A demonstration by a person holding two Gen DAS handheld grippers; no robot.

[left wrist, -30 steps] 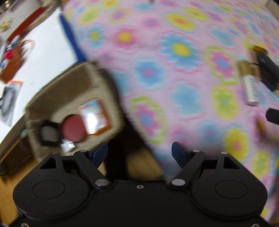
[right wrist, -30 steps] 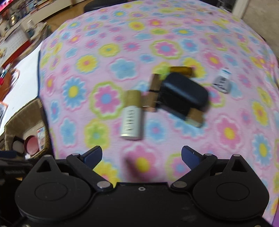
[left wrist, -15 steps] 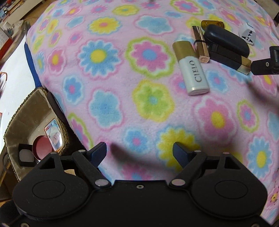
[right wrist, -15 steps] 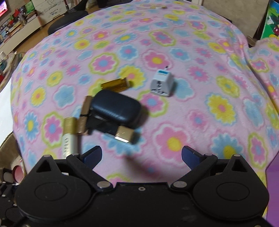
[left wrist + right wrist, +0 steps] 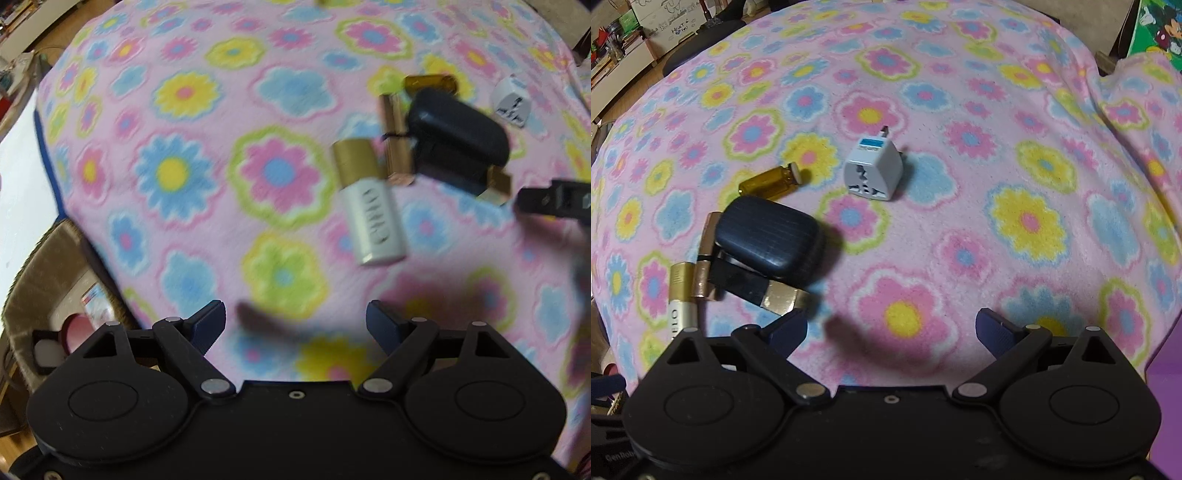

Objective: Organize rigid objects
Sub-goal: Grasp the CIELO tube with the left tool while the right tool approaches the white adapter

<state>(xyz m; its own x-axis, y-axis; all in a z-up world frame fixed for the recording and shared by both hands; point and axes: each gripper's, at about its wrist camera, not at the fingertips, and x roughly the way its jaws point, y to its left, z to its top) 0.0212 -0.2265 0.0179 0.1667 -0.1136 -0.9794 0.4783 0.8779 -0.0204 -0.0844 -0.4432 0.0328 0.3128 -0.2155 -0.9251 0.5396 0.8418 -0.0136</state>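
From the left wrist view, the left gripper (image 5: 295,319) hangs over the flowered blanket (image 5: 207,122) with its jaws apart and nothing between them, only fleece below. The rigid objects lie ahead and to the right: a white tube with a gold cap (image 5: 369,206) lying flat, a slim rose-gold stick (image 5: 396,142) just beside its cap, and a dark rounded case (image 5: 458,131) resting on a black and gold bar (image 5: 496,182). A woven basket (image 5: 40,266) at the lower left, off the blanket's edge, already holds a red round compact (image 5: 74,328) and other small things. The tube looks light, stiff and smooth; I judge it best pinched across its white body, where the sides are parallel, as the glossy cap may slip. From the right wrist view, the right gripper (image 5: 892,328) is likewise spread wide and empty. A white plug adapter (image 5: 873,171) stands apart near the middle, an amber vial (image 5: 768,181) lies on its side near it, and the dark case (image 5: 770,236) sits atop the bar (image 5: 761,290). The adapter seems a light, hard plastic block with flat faces, easy to clamp across its sides; the vial is probably fragile and apt to roll, so it wants a gentle squeeze at mid-body. The case, being domed, may squirt out unless taken low across its short width.
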